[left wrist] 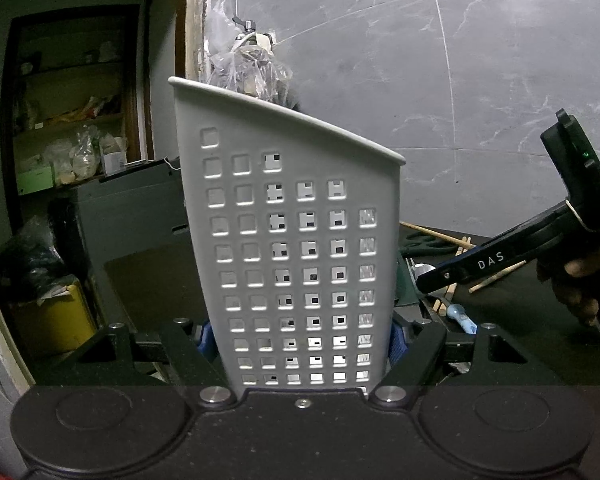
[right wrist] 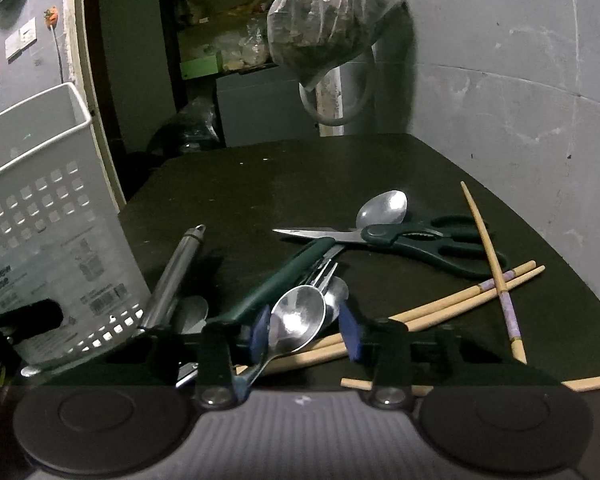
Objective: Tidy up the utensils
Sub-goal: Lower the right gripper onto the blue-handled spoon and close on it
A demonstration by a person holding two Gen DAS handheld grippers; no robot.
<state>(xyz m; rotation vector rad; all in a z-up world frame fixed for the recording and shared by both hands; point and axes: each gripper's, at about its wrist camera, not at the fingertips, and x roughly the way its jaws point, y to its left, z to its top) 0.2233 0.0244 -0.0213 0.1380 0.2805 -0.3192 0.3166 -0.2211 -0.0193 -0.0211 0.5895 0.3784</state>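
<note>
Utensils lie heaped on the dark table [right wrist: 300, 176], with the white perforated caddy [right wrist: 40, 216] standing at their left as the place they are meant to go. The left gripper [left wrist: 300, 340] has its blue pads pressed against the caddy's two side walls low down, a firm clamp that presumably steadies the tall, light holder so it will not tip or slide while things are dropped in.

Just right of the caddy, the right gripper [right wrist: 304, 332] hangs over the nearest part of the pile. Its jaws stand partly open, one blue pad on either side of a steel spoon [right wrist: 300, 316] whose bowl faces up; a gap shows on the right side, so the pads bracket the spoon without yet pinching it. Whether the left pad already touches the bowl is hard to tell in the dim light.

A steel tube handle [right wrist: 176, 272] leans beside the caddy's base, and a dark green handle [right wrist: 284, 276] runs diagonally behind the spoon. Farther right of the caddy lie green kitchen scissors [right wrist: 416, 240], a second spoon [right wrist: 382, 208] and crossed wooden chopsticks [right wrist: 460, 296]. No utensil can be seen inside the caddy, so the sorting looks barely begun.
</note>
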